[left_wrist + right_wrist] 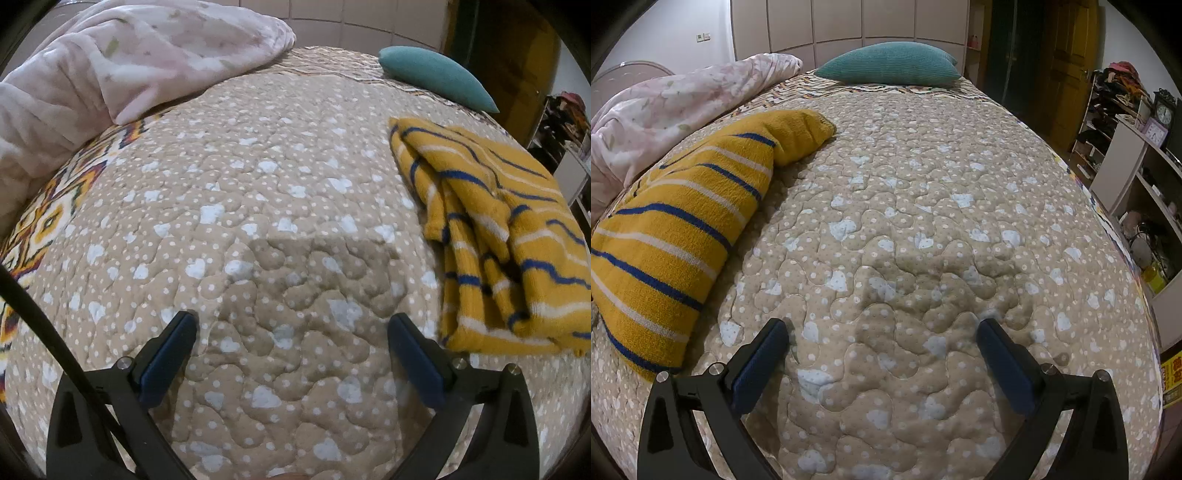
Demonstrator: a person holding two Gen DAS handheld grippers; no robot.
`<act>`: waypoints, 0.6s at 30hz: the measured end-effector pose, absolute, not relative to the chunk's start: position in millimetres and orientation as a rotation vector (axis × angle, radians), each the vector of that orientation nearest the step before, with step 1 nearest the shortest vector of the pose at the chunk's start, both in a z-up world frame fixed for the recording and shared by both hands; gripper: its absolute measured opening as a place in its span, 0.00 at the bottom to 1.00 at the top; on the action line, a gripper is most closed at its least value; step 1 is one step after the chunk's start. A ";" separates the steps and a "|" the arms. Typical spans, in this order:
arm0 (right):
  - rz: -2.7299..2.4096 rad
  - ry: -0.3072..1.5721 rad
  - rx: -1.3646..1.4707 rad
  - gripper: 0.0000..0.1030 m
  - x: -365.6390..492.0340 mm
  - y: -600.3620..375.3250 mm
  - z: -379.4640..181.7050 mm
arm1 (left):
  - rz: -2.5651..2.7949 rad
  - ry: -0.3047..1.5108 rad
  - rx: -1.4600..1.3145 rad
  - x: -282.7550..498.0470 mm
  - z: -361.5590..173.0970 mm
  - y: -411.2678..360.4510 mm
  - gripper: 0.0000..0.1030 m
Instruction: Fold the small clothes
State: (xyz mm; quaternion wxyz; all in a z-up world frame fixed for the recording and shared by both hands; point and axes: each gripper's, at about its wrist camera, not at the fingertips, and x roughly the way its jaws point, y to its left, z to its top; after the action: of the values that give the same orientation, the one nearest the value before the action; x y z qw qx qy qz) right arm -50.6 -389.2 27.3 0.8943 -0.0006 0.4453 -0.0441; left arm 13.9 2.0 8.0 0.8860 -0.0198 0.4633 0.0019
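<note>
A mustard-yellow knit garment with blue and white stripes (509,236) lies folded on the beige quilted bedspread (258,221), to the right in the left wrist view. It also shows at the left in the right wrist view (683,221), with a sleeve end reaching toward the middle. My left gripper (291,325) is open and empty above bare quilt, left of the garment. My right gripper (882,332) is open and empty above bare quilt, right of the garment.
A pink floral blanket (129,62) is bunched at the bed's far left. A teal pillow (890,62) lies at the head of the bed. Shelves with clutter and a clock (1137,147) stand beyond the bed's right edge. A wooden door (1067,66) is behind.
</note>
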 end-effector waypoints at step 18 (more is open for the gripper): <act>-0.091 0.923 -0.001 1.00 -49.9 -390.6 27.4 | 0.017 0.943 -0.019 8.1 9.5 -2.0 1.00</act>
State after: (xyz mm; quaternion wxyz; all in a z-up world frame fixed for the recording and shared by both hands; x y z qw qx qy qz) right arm -49.9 -390.6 27.4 0.8943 -0.0004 0.4452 -0.0440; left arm 8.1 -2.0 9.5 0.8909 -0.0090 0.4540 0.0082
